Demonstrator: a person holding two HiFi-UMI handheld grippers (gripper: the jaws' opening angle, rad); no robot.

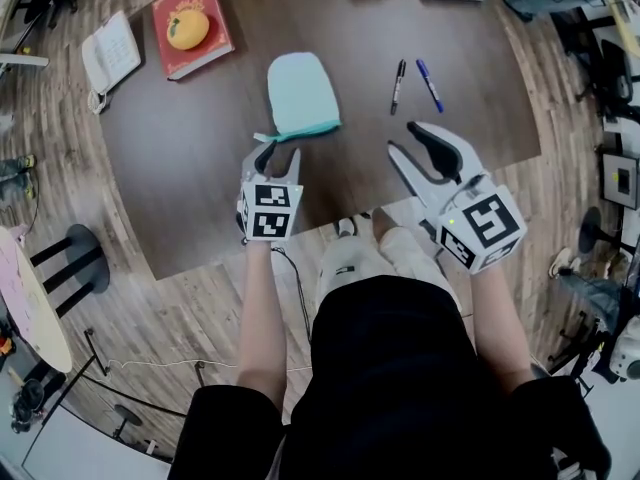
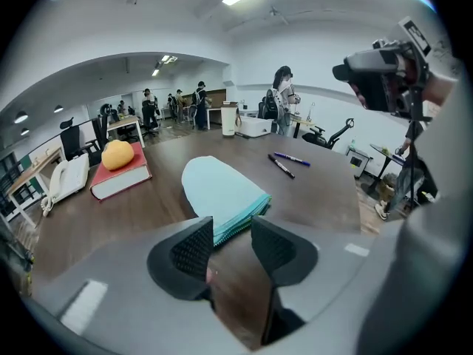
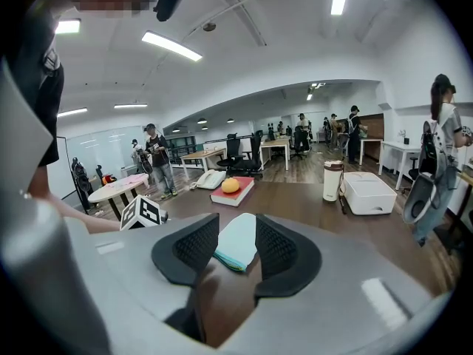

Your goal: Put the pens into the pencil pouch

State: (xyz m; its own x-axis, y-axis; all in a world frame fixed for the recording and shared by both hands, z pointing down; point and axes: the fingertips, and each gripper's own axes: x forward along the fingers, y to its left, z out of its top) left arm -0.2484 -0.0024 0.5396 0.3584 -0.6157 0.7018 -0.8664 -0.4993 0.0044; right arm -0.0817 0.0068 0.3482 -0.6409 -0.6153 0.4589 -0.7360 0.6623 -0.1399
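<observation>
Both pens not yet in the pouch. The pencil pouch (image 1: pixel 303 93) is light teal and lies flat mid-table (image 1: pixel 200 198), rounded end away from the person, straight darker edge toward them. The black pen (image 1: pixel 398 85) and blue pen (image 1: pixel 429 84) lie side by side on bare wood to the right of the pouch, clear of it. Their far ends are close together and the near ends splay apart; they don't seem to touch.

The left gripper (image 1: pixel 281 152) sits just short of the pouch's near edge, angled down at it. Its jaws stand wide with nothing between the pads — its own view shows only table in the gap, with the pouch's edge right past the tips. I can't tell whether a tip touches the fabric.

The right gripper (image 1: pixel 404 138) is over the table's near right part, on the person's side of the pens and apart from them. Its jaws are also spread and empty — the pouch shows through the gap, but well beyond the tips.

Other items on the table:
- a red book (image 1: pixel 205 38) with an orange (image 1: pixel 187 28) on top, far left
- a white telephone (image 1: pixel 110 53) beside the book
- a white box (image 3: pixel 369 192) and a tumbler (image 3: pixel 334 180) at the far edge

People stand at desks in the background.
</observation>
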